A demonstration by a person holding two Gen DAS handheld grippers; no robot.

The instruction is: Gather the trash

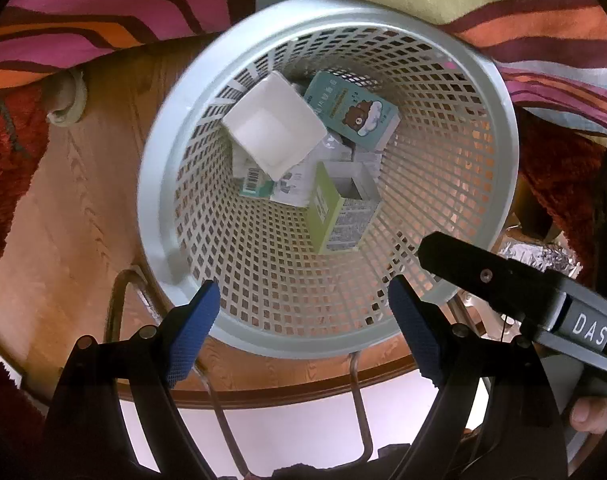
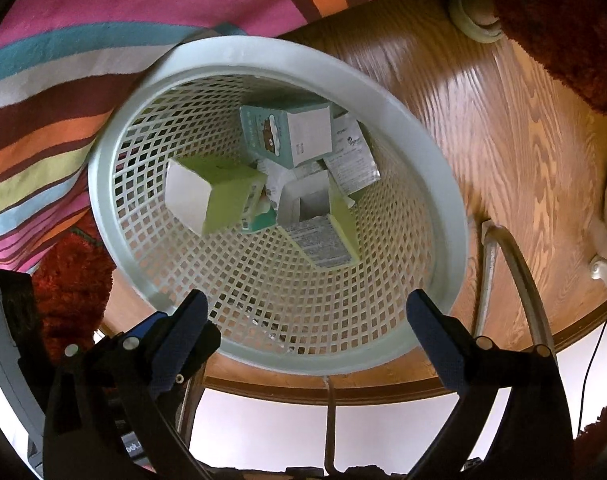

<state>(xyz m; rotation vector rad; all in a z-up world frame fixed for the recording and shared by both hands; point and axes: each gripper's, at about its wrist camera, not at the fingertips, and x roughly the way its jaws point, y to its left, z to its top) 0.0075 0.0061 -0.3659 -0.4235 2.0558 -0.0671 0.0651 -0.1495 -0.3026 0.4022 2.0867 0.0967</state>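
The left tool (image 1: 299, 320) sat nearest the lens, its two blue-padded fingers (image 1: 193, 332) spread wide with nothing between them, hanging over the near rim of the basket (image 1: 159, 184). The right tool (image 2: 307, 328) stood likewise over the same rim, its jaws at their widest and empty; in the left view its black finger (image 1: 475, 276) reached in from the right, with a thumb (image 1: 591, 414) on its handle.

The trash lay in the bottom of the basket, a pale round bin with a wide smooth rim and lattice walls. In it were a white square tray (image 1: 275, 132), tilted and uppermost in the left view, a teal carton (image 1: 353, 112) printed with a bear, an open green carton (image 1: 339, 208) on its side against the near wall, and a second green carton (image 2: 215, 192) caught blurred in mid-air in the right view. Other white packets and a barcoded box (image 1: 255, 188) lay beneath, too jumbled to count.

The basket stood on a wooden floor (image 1: 71, 216), its far rim touching a striped cloth (image 1: 103, 12). A red rug (image 1: 7, 148) lay to both sides. The basket's upper half was open. Crumpled foil (image 1: 543, 256) showed beside the rim at right.
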